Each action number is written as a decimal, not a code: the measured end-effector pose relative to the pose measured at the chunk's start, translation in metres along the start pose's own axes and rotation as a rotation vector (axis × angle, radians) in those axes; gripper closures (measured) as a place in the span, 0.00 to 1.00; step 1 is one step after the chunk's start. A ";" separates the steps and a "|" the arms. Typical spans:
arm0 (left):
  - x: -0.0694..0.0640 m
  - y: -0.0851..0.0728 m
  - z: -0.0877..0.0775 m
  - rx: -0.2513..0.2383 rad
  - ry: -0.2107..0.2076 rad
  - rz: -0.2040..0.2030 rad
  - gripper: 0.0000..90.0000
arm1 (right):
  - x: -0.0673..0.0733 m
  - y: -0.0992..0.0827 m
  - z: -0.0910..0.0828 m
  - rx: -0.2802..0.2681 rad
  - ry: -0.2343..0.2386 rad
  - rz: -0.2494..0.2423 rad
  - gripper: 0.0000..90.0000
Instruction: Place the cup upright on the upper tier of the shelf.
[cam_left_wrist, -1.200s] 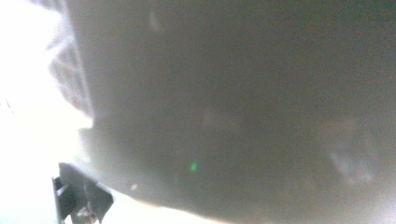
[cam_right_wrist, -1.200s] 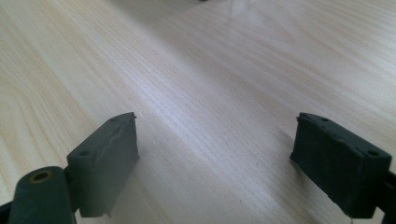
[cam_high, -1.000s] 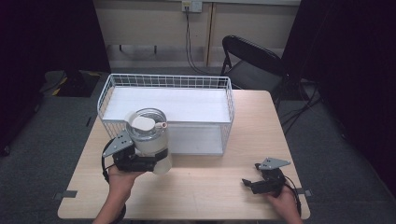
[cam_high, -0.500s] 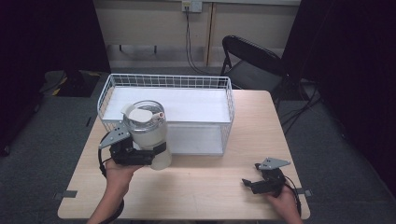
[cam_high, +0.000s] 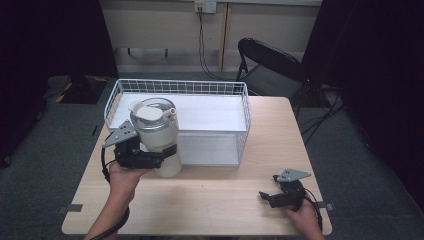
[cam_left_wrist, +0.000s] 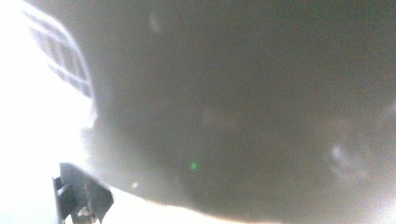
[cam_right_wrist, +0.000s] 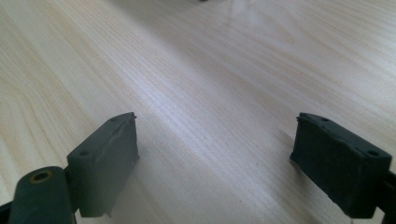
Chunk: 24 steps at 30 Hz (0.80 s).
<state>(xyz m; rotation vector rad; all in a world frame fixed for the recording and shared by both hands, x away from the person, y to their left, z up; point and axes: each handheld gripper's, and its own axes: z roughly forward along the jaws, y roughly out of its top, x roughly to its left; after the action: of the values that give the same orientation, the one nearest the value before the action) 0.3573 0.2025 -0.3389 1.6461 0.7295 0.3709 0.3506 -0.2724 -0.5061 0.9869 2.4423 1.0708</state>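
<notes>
A white tumbler with a clear lid and a side spout stands upright in the air at the front left corner of the white wire basket. My left gripper is shut on the tumbler's body, held from the left by a hand. In the left gripper view the tumbler is a close grey blur with basket wire behind it. My right gripper rests open near the table's front right; in the right gripper view its jaws stand wide apart over bare wood.
The basket has a white floor and takes up the back middle of the wooden table. A black folding chair stands behind the table's far right corner. Cables hang on the wall behind.
The left gripper has carried the tumbler up and forward toward the basket's front left corner. The right gripper has stayed where it was.
</notes>
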 end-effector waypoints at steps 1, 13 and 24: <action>0.000 0.001 0.000 0.003 0.002 0.007 0.11 | 0.000 0.000 0.000 0.000 0.000 0.000 0.15; 0.000 0.021 0.002 0.008 -0.005 0.006 0.11 | 0.000 0.000 0.000 0.000 0.000 0.000 0.15; -0.002 0.038 0.006 0.030 -0.021 0.003 0.11 | 0.000 0.000 0.000 0.001 0.001 0.000 0.15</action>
<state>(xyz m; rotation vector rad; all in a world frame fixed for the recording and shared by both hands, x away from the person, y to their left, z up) 0.3688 0.1939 -0.3034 1.6767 0.7205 0.3458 0.3507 -0.2725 -0.5061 0.9869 2.4435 1.0708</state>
